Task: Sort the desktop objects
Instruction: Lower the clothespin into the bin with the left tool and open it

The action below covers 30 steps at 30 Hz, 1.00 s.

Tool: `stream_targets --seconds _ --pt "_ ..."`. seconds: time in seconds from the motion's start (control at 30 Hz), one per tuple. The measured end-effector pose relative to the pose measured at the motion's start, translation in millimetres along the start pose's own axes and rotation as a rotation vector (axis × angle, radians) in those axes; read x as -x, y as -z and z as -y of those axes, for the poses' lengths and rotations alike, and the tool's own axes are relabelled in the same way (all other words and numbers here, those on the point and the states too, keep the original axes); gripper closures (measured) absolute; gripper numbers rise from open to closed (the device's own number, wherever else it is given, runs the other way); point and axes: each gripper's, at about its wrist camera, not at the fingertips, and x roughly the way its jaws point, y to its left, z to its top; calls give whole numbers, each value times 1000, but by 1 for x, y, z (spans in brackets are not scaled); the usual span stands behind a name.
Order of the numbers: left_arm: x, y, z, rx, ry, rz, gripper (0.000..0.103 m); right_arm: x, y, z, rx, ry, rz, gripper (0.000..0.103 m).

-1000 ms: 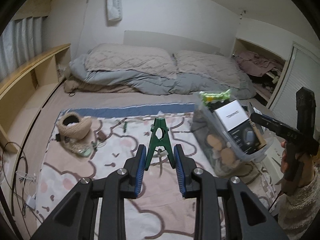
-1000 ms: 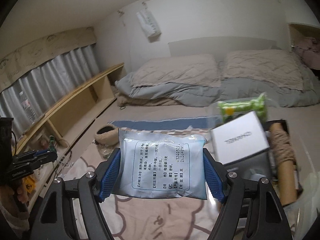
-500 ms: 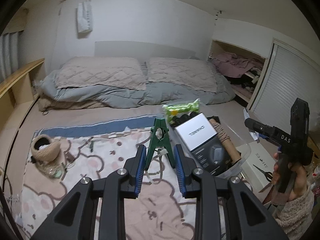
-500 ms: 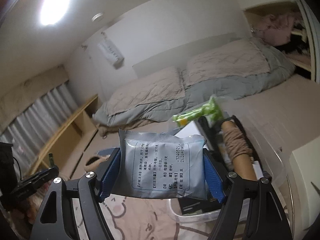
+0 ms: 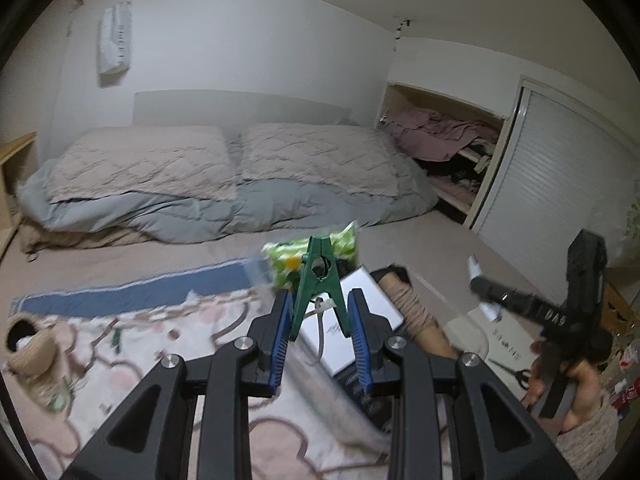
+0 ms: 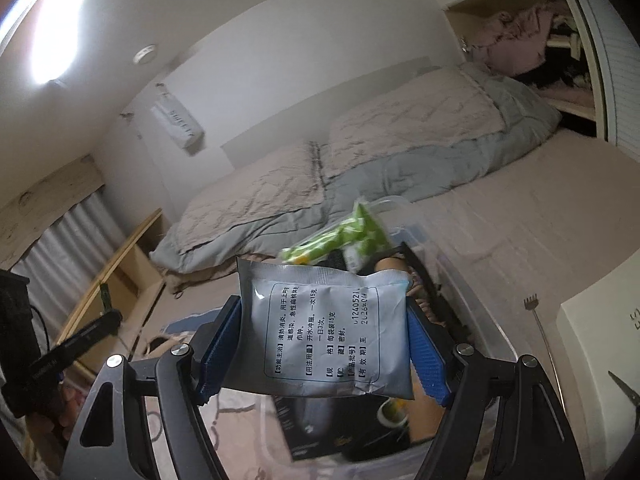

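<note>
My left gripper (image 5: pixel 319 312) is shut on a green plastic clamp (image 5: pixel 319 276) and holds it upright in the air, near the clear storage bin (image 5: pixel 478 344). My right gripper (image 6: pixel 322 340) is shut on a grey-blue foil sachet (image 6: pixel 324 324) with printed text, held above the same bin (image 6: pixel 472 304). The bin holds a white box (image 5: pixel 360 320), a roll of twine (image 5: pixel 412 312) and a green snack packet (image 5: pixel 284 258). The right gripper also shows at the right of the left wrist view (image 5: pixel 484 296).
A patterned mat (image 5: pixel 140 344) covers the floor, with a woven basket (image 5: pixel 28 344) and small items at its left. A bed with grey bedding (image 5: pixel 224 184) lies behind. Scissors (image 5: pixel 516 372) and a white box (image 6: pixel 600 344) lie right of the bin.
Both grippers have swung right toward the bin with their objects still held. The left gripper's clamp now sits over the bin's near edge; the right gripper's sachet is above the bin.
</note>
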Motion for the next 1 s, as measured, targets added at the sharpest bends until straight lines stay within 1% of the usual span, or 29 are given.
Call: stream_targets --seconds 0.17,0.3,0.43,0.57,0.7,0.77,0.87,1.0 --pt "-39 -12 -7 15 34 10 74 -24 -6 13 -12 13 -18 25" --pt "-75 -17 -16 12 25 -1 75 -38 -8 17 14 29 -24 25" --pt "-109 -19 -23 27 52 -14 75 -48 -10 20 26 29 -26 25" --pt "-146 -15 -29 62 84 -56 75 -56 -12 20 35 25 -33 25" --pt "-178 -5 -38 69 48 -114 75 -65 -12 20 44 26 -41 25" --pt "-188 0 -42 78 36 -136 75 -69 -13 19 44 29 -45 25" --pt "-198 4 -51 92 30 -147 74 -76 -13 20 37 33 -53 25" --pt "-202 4 -56 109 64 -150 74 -83 -11 17 32 30 -65 25"
